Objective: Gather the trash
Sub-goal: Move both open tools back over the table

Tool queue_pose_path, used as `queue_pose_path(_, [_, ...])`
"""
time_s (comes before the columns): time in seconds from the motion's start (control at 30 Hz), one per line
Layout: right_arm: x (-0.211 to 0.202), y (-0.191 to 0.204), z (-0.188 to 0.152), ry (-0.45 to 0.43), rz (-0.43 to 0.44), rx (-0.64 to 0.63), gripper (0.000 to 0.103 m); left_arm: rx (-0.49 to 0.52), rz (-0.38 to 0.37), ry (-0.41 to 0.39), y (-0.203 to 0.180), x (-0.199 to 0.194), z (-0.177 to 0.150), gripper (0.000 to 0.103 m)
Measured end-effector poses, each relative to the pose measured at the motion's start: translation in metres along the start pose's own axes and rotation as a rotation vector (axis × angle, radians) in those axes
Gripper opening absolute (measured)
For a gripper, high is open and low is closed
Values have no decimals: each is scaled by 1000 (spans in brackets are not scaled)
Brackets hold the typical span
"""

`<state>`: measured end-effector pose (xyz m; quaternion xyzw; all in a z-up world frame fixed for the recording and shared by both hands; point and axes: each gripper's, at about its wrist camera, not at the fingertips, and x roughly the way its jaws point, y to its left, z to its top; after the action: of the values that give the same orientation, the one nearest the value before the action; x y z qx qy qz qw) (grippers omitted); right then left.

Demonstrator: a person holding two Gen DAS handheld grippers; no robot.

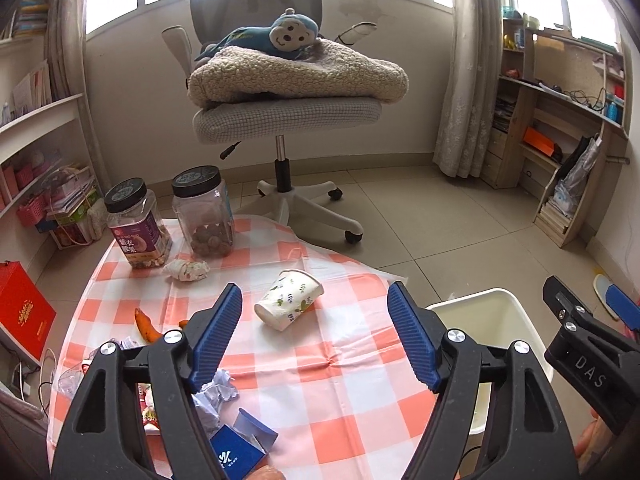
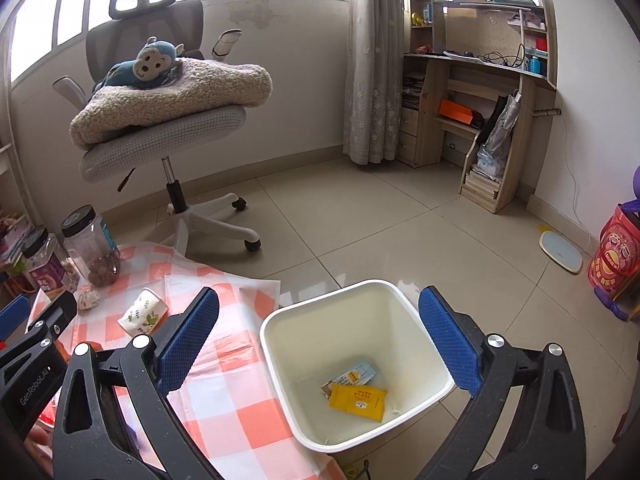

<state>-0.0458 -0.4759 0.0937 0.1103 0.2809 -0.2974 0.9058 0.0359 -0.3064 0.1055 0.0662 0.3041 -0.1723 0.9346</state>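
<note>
My left gripper [image 1: 316, 308] is open and empty above the checked tablecloth [image 1: 320, 392]. A paper cup [image 1: 289, 300] lies on its side just beyond the fingertips. A crumpled wrapper [image 1: 187, 270], a carrot piece [image 1: 146, 326], crumpled paper [image 1: 216, 394] and a blue box [image 1: 240, 450] lie on the cloth. My right gripper [image 2: 320, 316] is open and empty over the white bin [image 2: 280, 320], which holds a yellow packet [image 2: 357, 398] and a small carton [image 2: 356, 374]. The cup also shows in the right wrist view [image 2: 143, 312].
Two dark-lidded jars [image 1: 138, 224] [image 1: 204, 212] stand at the cloth's far edge. An office chair [image 1: 288, 120] with a blanket and plush monkey stands beyond. Shelves [image 1: 36, 152] are at left, a desk unit [image 2: 480, 100] at right, a red tin [image 2: 612, 256] on the floor.
</note>
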Motion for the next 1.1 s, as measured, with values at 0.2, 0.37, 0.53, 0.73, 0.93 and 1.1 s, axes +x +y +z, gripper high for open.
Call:
queue_pose_path(0.2, [-7,41,-4,-2,56,-44,96,-40,46,14,35,-4,-3,77])
queue_pose_path(0.37, [-8,69,-7,10,91,-66,96,-55,83,17,57,-7,-5,77])
queue_pose_path(0.53, [-6,93,-11,28,122,-86,96,-49,128,13,79,-10,-12,78])
queue_pose_path(0.73, [-3,122,-16,50,157,-119,96,-75,162,44,108,-6,-20,86])
queue_pose_path(0.93, [2,152,-26,84,194,-172,96,-85,194,112,138,5,-26,88])
queue_pose_path(1.1, [4,174,-37,109,215,-228,96,-95,227,158,163,11,-33,89])
